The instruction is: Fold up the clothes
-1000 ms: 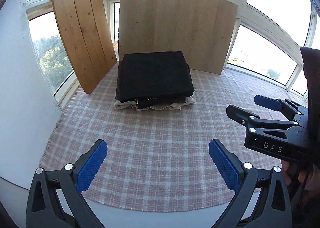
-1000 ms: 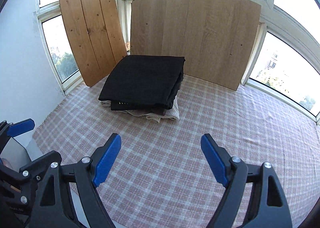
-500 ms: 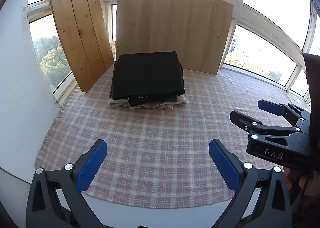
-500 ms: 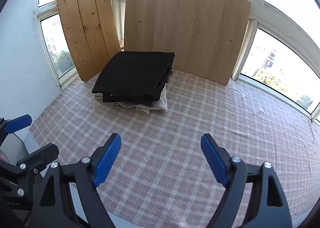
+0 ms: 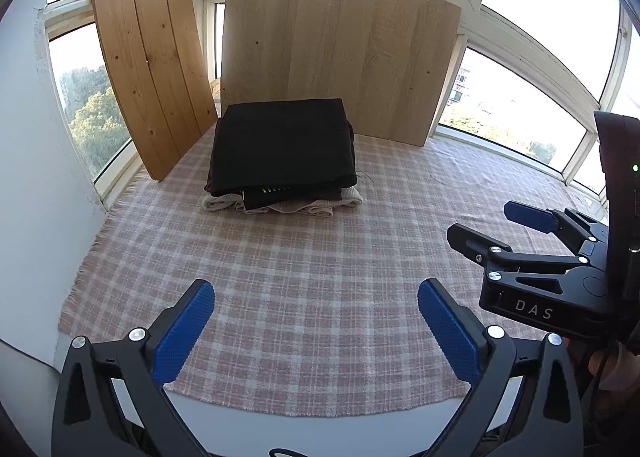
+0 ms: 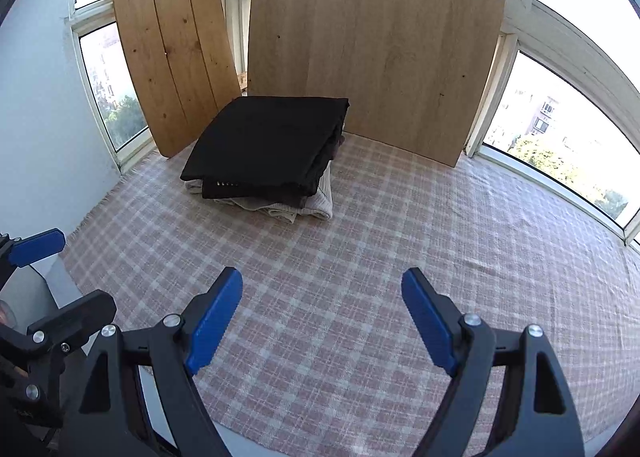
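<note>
A stack of folded clothes lies at the far side of the table, black garment on top and beige knit at the bottom; it shows in the right wrist view too as the stack. My left gripper hovers open over the near part of the plaid cloth, with nothing between its blue pads. My right gripper is open and empty as well, level with it. Each shows in the other's view: the right gripper at the right edge, the left gripper at the left edge. Both are well short of the stack.
A pink plaid tablecloth covers the table, its near edge just ahead of my fingers. Two wooden boards lean against the windows behind the stack: a plank board on the left and a wide panel in the middle. A white wall stands at left.
Both views have drifted back very slightly, so the stack looks a touch smaller and more of the near table edge shows. Both grippers stay open and empty.
</note>
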`<state>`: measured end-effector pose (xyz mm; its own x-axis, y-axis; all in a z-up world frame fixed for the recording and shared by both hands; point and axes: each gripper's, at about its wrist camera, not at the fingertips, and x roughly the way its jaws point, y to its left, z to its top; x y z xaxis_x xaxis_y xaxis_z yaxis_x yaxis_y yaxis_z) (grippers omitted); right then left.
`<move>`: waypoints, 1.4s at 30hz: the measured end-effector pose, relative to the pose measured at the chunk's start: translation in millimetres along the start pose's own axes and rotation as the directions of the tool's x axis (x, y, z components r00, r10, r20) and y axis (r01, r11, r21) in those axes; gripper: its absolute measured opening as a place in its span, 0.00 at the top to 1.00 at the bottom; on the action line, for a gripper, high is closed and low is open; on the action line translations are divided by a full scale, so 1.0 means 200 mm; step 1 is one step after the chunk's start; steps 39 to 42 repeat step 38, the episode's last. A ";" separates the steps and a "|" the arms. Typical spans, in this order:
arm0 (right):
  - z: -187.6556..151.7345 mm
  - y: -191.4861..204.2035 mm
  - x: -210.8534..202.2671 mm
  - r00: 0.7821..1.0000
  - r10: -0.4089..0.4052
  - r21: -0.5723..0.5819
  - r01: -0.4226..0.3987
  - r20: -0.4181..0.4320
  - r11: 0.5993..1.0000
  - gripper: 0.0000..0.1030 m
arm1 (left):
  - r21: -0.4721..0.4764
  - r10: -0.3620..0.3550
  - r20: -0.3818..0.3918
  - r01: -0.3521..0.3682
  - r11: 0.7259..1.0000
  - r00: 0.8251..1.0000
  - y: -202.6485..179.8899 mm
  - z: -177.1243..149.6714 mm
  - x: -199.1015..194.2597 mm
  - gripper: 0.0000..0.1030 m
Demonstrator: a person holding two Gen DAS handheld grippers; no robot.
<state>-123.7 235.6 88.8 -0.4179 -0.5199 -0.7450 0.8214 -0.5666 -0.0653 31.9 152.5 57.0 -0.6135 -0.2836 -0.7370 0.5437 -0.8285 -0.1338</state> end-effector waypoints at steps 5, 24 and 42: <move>0.00 -0.02 0.00 1.000 -0.011 0.009 0.011 0.001 1.000 0.21 | 0.023 -0.020 -0.008 0.020 1.000 1.000 -0.02 0.01 0.02 0.01; 0.00 -0.02 0.01 1.000 -0.023 0.016 0.023 -0.008 1.000 0.21 | 0.048 -0.032 -0.005 0.032 0.998 0.999 -0.03 0.03 0.02 0.01; 0.00 -0.02 0.04 1.000 -0.023 0.005 0.023 -0.019 1.000 0.21 | 0.075 -0.042 0.016 0.041 0.996 0.999 -0.05 0.03 0.01 0.01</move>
